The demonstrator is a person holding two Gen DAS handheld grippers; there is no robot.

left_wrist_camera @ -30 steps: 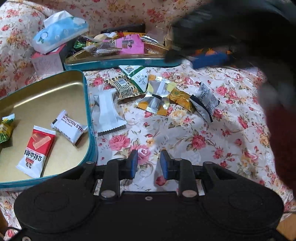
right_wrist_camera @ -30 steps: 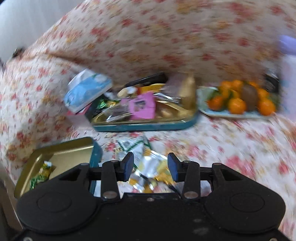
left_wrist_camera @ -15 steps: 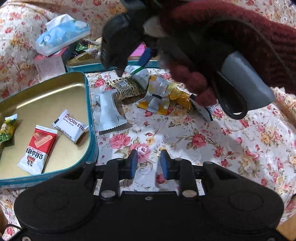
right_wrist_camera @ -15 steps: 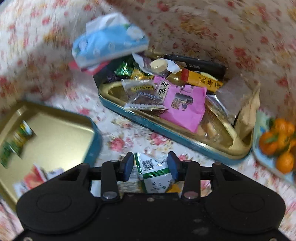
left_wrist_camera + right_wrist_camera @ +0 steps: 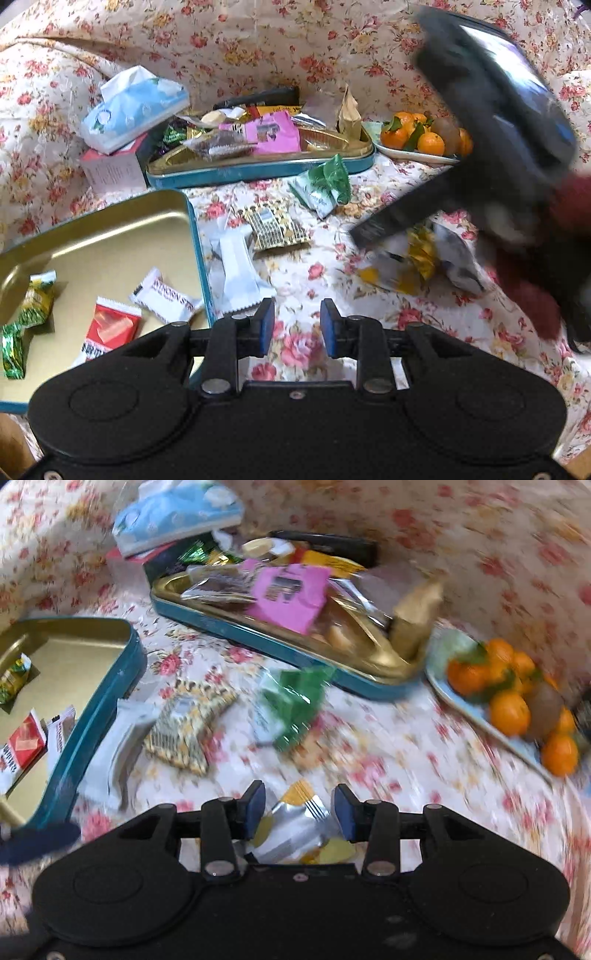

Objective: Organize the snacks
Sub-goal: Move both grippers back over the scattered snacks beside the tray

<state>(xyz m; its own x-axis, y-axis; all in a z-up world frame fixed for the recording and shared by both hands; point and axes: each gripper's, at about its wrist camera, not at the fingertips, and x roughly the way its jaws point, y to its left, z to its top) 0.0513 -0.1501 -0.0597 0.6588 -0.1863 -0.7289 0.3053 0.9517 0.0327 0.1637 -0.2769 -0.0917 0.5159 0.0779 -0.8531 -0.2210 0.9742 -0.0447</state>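
My left gripper (image 5: 297,325) hovers open over the floral cloth with nothing between its fingers, just right of the near gold tin (image 5: 197,236). That tin holds a green candy (image 5: 35,299), a red packet (image 5: 110,328) and a white packet (image 5: 162,299). Loose on the cloth lie a white packet (image 5: 236,269), a brown patterned packet (image 5: 273,229) and a green-and-white packet (image 5: 325,188). My right gripper (image 5: 299,810), blurred with motion, stands open astride a silver-and-yellow packet (image 5: 295,827). Its pads are not pressing the packet. In the left wrist view the right gripper (image 5: 388,221) leans over that packet (image 5: 399,269).
A second teal tin (image 5: 258,173) piled with snacks stands at the back. Left of it are a blue tissue pack (image 5: 133,107) and a pink box (image 5: 110,170). A plate of oranges (image 5: 509,701) sits at the back right. A sleeved hand (image 5: 535,295) fills the right side.
The right gripper swung from above the green-and-white packet down and to the right, onto the silver-and-yellow packet. The green-and-white packet now lies crumpled, apart from the brown one. My left gripper barely moved.
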